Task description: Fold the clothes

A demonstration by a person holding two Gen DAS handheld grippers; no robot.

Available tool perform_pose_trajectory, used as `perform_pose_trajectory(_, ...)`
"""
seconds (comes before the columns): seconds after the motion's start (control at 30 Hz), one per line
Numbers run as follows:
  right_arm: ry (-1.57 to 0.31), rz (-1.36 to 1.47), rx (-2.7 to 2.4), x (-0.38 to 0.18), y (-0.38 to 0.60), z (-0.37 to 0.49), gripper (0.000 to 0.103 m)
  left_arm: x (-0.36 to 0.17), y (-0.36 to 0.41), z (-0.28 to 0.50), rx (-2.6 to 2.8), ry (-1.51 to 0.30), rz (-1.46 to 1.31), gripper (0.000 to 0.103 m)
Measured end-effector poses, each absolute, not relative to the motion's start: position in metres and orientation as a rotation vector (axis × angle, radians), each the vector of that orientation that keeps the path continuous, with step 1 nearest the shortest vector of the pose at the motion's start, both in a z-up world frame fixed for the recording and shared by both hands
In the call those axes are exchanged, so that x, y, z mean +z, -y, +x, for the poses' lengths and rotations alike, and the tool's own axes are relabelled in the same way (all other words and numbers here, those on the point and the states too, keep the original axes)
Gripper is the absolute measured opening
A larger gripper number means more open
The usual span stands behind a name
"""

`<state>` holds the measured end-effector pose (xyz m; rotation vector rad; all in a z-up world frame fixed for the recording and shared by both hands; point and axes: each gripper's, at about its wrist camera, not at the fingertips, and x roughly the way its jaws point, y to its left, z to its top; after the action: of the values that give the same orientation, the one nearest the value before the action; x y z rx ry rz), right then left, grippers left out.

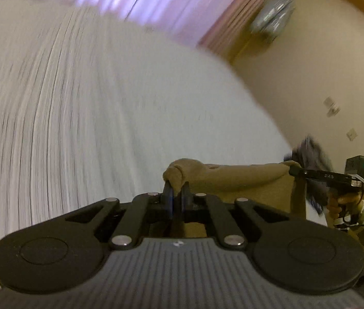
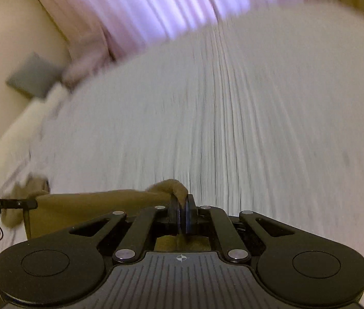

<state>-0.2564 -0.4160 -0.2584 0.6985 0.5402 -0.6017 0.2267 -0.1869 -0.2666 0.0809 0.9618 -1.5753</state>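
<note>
A tan garment (image 1: 236, 177) hangs stretched between my two grippers above a white bed (image 1: 91, 103). My left gripper (image 1: 176, 193) is shut on one bunched corner of it. My right gripper (image 2: 182, 206) is shut on the other corner of the garment (image 2: 99, 203). In the left wrist view the right gripper (image 1: 295, 171) shows at the far right, pinching the cloth's edge. In the right wrist view the left gripper (image 2: 31, 203) shows at the far left. Both views are blurred by motion.
The white bed (image 2: 233, 118) fills most of both views. Pink curtains (image 2: 143, 2) hang behind it. A dark cloth pile (image 1: 310, 152) lies near the bed's edge. A grey square object (image 2: 34, 76) sits by the cream wall (image 1: 310, 82).
</note>
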Motion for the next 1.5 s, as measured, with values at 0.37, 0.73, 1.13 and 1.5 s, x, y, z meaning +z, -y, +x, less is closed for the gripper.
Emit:
perform_pose_trajectory(0.37, -0.434, 0.723, -0.930, -0.271, 0.464, -0.235, 0.095, -0.293, 0.227, 0.263, -1.178, -0.976, 0.085, 0.044)
perform_pose_trajectory(0.73, -0.414, 1.422, -1.043, -0.335, 0.303, -0.449, 0.088, -0.340, 0.016, 0.207, -0.904, -1.272, -0.066, 0.044)
perform_pose_trajectory(1.13, 0.070, 1.557, -1.498, -0.351, 0.295, -0.585, 0.007, -0.309, 0.010, 0.135, -0.933, -1.189, -0.060, 0.048)
perform_pose_trajectory(1.5, -0.103, 1.197, -1.660, -0.289, 0.317, -0.556, 0.101, -0.356, 0.074, 0.137, -0.992, -1.021, 0.362, 0.059)
